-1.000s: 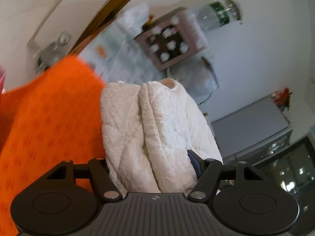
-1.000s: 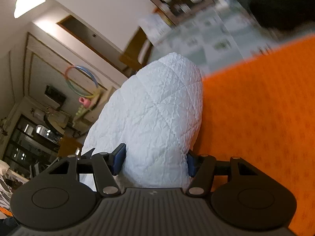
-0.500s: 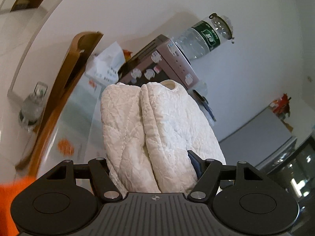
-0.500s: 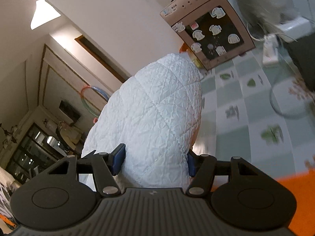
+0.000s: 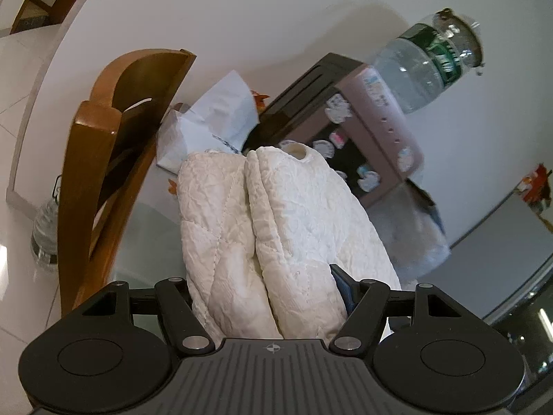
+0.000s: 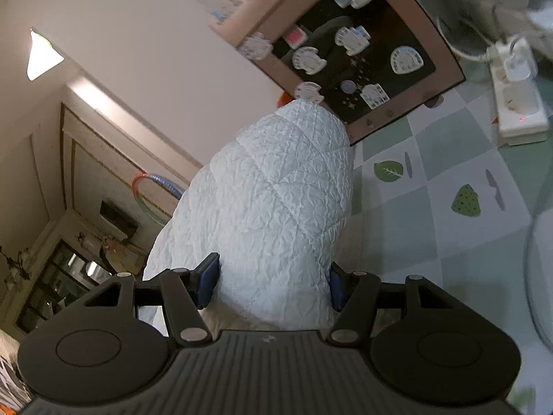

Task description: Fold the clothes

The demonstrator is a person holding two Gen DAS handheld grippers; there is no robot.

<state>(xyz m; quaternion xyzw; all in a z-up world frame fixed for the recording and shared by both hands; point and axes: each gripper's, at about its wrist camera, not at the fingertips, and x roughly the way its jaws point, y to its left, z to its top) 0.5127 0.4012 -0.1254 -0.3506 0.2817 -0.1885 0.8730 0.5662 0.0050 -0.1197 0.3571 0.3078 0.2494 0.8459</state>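
A folded white quilted garment (image 5: 276,228) fills the middle of the left wrist view, two thick layers side by side. My left gripper (image 5: 266,290) is shut on it, with the blue pad (image 5: 340,285) pressed into its right side. In the right wrist view the same white quilted garment (image 6: 276,207) bulges up between the fingers. My right gripper (image 6: 273,285) is shut on it, both blue pads (image 6: 207,282) squeezing the bundle. The garment hangs in the air between the two grippers, above a table.
A wooden chair back (image 5: 103,180) stands at the left. Ahead is a water dispenser (image 5: 352,128) with stickers and a bottle (image 5: 425,69). A leaf-patterned tablecloth (image 6: 449,200), a power strip (image 6: 518,103) and a tissue pack (image 5: 207,128) lie nearby.
Both grippers have carried the garment sideways off the orange cloth, which has left both views. The chair, dispenser and leaf-patterned tablecloth have come closer. The grips are unchanged.
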